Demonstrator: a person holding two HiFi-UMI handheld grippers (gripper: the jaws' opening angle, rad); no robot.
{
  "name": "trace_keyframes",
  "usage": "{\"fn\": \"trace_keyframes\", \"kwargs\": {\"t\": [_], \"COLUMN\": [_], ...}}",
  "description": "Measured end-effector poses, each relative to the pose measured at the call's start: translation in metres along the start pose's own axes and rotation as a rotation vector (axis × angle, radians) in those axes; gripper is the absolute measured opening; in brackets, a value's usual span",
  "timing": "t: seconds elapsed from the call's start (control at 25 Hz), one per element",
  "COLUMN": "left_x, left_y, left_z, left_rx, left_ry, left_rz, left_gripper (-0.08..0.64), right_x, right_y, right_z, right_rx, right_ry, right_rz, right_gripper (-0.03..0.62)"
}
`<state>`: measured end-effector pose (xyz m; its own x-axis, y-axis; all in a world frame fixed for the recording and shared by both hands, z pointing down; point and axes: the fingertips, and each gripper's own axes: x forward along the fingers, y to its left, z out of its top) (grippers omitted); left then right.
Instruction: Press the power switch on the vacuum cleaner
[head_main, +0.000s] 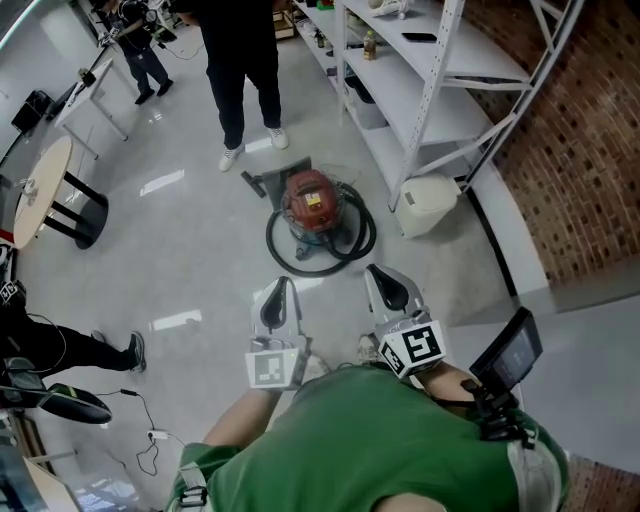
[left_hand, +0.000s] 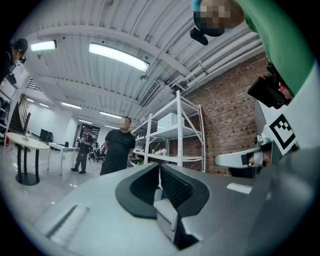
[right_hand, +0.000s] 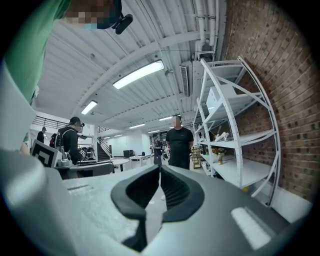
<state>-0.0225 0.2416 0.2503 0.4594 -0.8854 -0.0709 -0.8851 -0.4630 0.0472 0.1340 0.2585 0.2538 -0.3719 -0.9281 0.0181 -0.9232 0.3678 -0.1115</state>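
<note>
A red canister vacuum cleaner (head_main: 311, 203) stands on the pale floor with its black hose (head_main: 352, 243) coiled round it and a floor nozzle at its far left. My left gripper (head_main: 280, 286) and right gripper (head_main: 378, 273) are held side by side close to my body, well short of the vacuum. Both are shut with nothing between the jaws. The left gripper (left_hand: 159, 168) view and the right gripper (right_hand: 160, 168) view look level across the room, and neither shows the vacuum.
A white shelving rack (head_main: 430, 90) runs along the brick wall at the right, with a white bin (head_main: 425, 204) at its foot. A person in black (head_main: 245, 70) stands just beyond the vacuum. A round table (head_main: 40, 192) and floor cables (head_main: 150, 440) lie to the left.
</note>
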Motion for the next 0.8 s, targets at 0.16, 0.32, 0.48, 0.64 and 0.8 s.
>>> {"fn": "trace_keyframes", "kwargs": {"t": [0.16, 0.32, 0.48, 0.64, 0.8], "left_x": [-0.0062, -0.0085, -0.0057, -0.0039, -0.0034], "left_y": [-0.0014, -0.0011, -0.0026, -0.0031, -0.0012], "left_z": [-0.0024, -0.0039, -0.0034, -0.0042, -0.0067], "left_rx": [-0.002, -0.007, 0.0, 0.003, -0.002], "left_ry": [0.008, 0.018, 0.02, 0.023, 0.027], "left_rz": [0.006, 0.012, 0.006, 0.002, -0.001], "left_gripper": [0.006, 0.006, 0.006, 0.006, 0.006], "right_x": [-0.0014, 0.0008, 0.0022, 0.0021, 0.004], "right_y": [0.0041, 0.0078, 0.0043, 0.0011, 0.0001], "right_z": [-0.0009, -0.0006, 0.001, 0.0003, -0.0014], "right_rx": [0.0, -0.003, -0.002, 0.0, 0.0], "right_ry": [0.002, 0.003, -0.002, 0.001, 0.003], "right_rz": [0.012, 0.023, 0.022, 0.016, 0.009], "right_gripper": [0.011, 0.011, 0.011, 0.011, 0.011]}}
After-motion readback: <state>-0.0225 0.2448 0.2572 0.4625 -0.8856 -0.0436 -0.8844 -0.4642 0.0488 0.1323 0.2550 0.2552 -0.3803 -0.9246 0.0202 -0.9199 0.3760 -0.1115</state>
